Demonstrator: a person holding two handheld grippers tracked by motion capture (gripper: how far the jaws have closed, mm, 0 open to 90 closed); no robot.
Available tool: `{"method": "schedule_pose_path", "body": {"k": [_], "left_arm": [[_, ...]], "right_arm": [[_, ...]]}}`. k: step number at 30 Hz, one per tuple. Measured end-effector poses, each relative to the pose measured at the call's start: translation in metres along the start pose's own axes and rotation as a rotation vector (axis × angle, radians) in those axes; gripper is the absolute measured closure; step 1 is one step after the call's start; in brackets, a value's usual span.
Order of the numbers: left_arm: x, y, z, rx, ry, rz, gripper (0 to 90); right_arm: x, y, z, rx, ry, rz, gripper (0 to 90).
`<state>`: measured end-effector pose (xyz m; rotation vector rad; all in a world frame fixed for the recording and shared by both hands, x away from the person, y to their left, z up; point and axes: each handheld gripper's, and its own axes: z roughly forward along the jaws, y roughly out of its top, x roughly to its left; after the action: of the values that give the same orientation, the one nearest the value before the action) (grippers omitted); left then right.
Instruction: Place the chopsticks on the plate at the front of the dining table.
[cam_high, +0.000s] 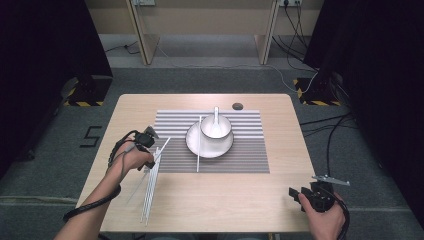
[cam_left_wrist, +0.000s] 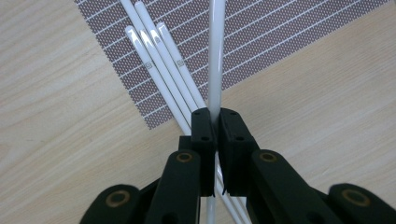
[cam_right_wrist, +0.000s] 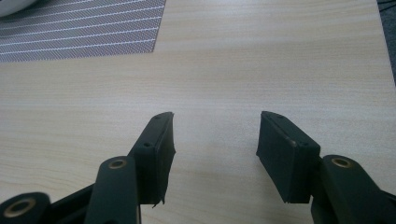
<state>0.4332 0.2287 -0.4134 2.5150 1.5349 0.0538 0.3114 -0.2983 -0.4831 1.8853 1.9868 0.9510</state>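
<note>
White plastic was what my left gripper (cam_left_wrist: 215, 122) held — its jaws were clamped tight on one white chopstick (cam_left_wrist: 215, 56), which ran up between the pads and out over the striped placemat (cam_left_wrist: 289, 42). Three more white chopsticks (cam_left_wrist: 161, 60) lay just beside it, fanned across the mat's corner and onto the wooden table (cam_left_wrist: 56, 116). From the high view, the held stick sat at the mat's left edge, with a white bowl (cam_high: 216, 127) on a plate (cam_high: 210, 145) at mid-mat. My right gripper (cam_right_wrist: 215, 140) rested near the table's front right corner — jaws wide apart, nothing between them.
</note>
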Motion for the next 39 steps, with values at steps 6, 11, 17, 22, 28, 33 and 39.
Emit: {"method": "schedule_pose_path", "body": {"k": [6, 11, 17, 22, 28, 33, 39], "left_arm": [[-0.003, 0.006, 0.001, -0.002, -0.003, -0.002, 85.0], [-0.007, 0.011, 0.000, -0.008, -0.005, -0.002, 85.0], [-0.011, 0.017, 0.000, -0.011, -0.010, 0.001, 85.0], [-0.013, 0.020, 0.002, -0.007, -0.013, 0.001, 85.0], [-0.016, 0.024, 0.001, -0.012, -0.017, 0.000, 85.0], [-0.019, 0.029, -0.001, -0.019, -0.023, 0.006, 85.0], [-0.024, 0.033, 0.000, -0.027, -0.029, 0.013, 85.0]], "right_arm": [[0.000, 0.000, 0.000, -0.002, 0.001, -0.002, 46.2], [-0.001, 0.000, 0.000, -0.003, 0.000, -0.001, 46.2], [-0.001, 0.000, 0.000, -0.003, 0.000, -0.002, 46.2], [-0.001, 0.000, 0.000, -0.003, -0.001, -0.003, 46.2], [-0.001, 0.000, 0.000, -0.004, 0.000, -0.001, 46.2], [-0.001, 0.000, 0.000, -0.004, 0.000, -0.001, 46.2], [-0.001, 0.000, 0.000, -0.005, -0.001, 0.000, 46.2]]}}
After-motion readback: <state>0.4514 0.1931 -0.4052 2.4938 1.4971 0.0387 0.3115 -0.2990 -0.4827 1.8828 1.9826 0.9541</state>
